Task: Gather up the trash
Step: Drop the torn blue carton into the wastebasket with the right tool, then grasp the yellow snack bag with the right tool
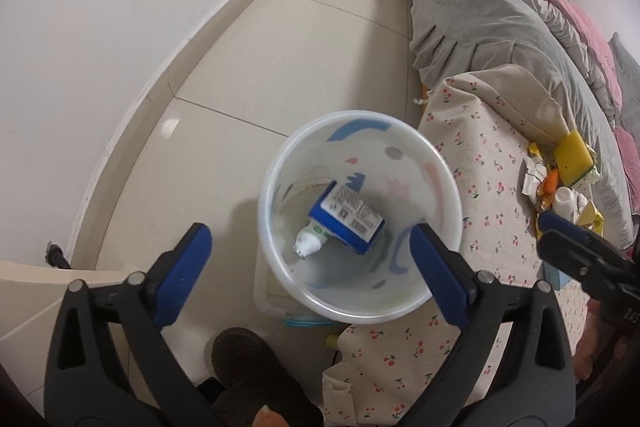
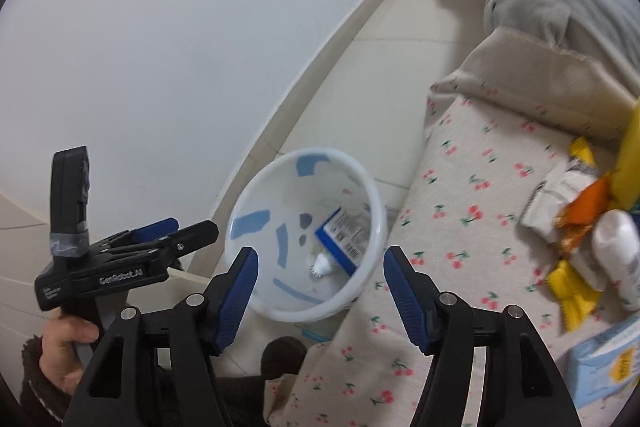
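At the centre of the left wrist view, the blue-and-white carton [image 1: 346, 219] and crumpled white tube [image 1: 312, 241] lie in the translucent white bin [image 1: 448, 183], dropped there, I judge. My left gripper [image 1: 312, 275] gapes empty above it; my right gripper [image 2: 320, 287] stands open and empty too.

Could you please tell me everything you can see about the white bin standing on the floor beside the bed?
The bin is a round, open-topped tub of translucent white plastic, printed with blue, grey and pink shapes that show through its wall. It stands upright on the tiled floor, close against the cherry-print cloth hanging over the bed's edge. Inside, at the bottom, lie a blue carton with a white barcode label and a white tube partly under it. No gripper touches it.
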`<action>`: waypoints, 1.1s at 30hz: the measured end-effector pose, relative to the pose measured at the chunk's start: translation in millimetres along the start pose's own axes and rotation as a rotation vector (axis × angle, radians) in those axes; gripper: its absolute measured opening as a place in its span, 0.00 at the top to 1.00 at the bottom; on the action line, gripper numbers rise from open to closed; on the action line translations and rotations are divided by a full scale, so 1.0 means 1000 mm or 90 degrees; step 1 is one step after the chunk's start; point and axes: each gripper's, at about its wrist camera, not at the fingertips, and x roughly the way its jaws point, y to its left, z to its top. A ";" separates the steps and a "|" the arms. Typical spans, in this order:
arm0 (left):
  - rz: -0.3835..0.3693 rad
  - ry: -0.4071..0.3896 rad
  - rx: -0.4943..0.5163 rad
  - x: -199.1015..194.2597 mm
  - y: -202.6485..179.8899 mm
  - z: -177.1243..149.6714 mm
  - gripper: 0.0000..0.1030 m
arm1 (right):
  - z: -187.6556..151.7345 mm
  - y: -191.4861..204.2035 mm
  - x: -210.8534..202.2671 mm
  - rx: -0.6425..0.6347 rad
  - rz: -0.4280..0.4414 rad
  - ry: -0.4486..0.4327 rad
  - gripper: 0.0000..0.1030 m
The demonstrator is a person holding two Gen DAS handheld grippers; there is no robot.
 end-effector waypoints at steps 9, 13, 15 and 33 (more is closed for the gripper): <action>-0.023 -0.005 0.049 -0.005 -0.041 -0.003 0.02 | -0.012 -0.038 -0.065 0.015 -0.087 -0.065 0.29; -0.039 -0.009 0.068 -0.009 -0.062 -0.004 0.02 | -0.019 -0.067 -0.097 0.048 -0.116 -0.093 0.29; -0.047 -0.010 0.079 -0.010 -0.074 -0.005 0.02 | -0.022 -0.083 -0.112 0.065 -0.132 -0.105 0.29; -0.091 0.022 0.148 -0.002 -0.156 -0.014 0.02 | -0.057 -0.197 -0.182 0.232 -0.228 -0.128 0.26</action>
